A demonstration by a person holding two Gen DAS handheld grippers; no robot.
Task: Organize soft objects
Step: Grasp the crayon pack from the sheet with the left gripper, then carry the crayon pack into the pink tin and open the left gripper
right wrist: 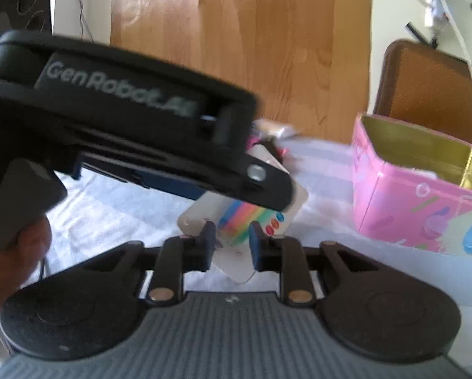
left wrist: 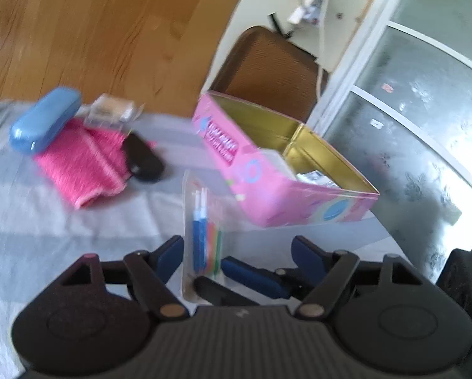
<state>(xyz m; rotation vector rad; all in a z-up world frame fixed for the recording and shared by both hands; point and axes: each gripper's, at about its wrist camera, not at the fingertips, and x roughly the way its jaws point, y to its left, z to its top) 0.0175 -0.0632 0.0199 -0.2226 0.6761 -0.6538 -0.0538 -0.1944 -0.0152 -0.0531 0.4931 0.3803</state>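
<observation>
A clear packet of coloured sticks [left wrist: 201, 237] stands upright over the grey cloth. My right gripper [right wrist: 233, 240] is shut on its lower edge, and the packet [right wrist: 245, 214] shows flat-on between the pads. In the left wrist view that gripper [left wrist: 210, 273] reaches in from the right. My left gripper [left wrist: 239, 249] is open, its fingers wide on either side of the packet and not pressing on it. One of its fingers [right wrist: 267, 186] crosses above the packet in the right wrist view. A pink knitted cloth [left wrist: 81, 164] and a black pouch [left wrist: 143, 158] lie at the far left.
An open pink tin [left wrist: 267, 189] [right wrist: 393, 202] with a gold inside stands at the right and holds some items. A blue glasses case [left wrist: 43, 123] rests on the pink cloth, beside a small clear box [left wrist: 113, 112]. A brown chair [left wrist: 267, 66] stands behind the table. A hand [right wrist: 15, 252] is at the left.
</observation>
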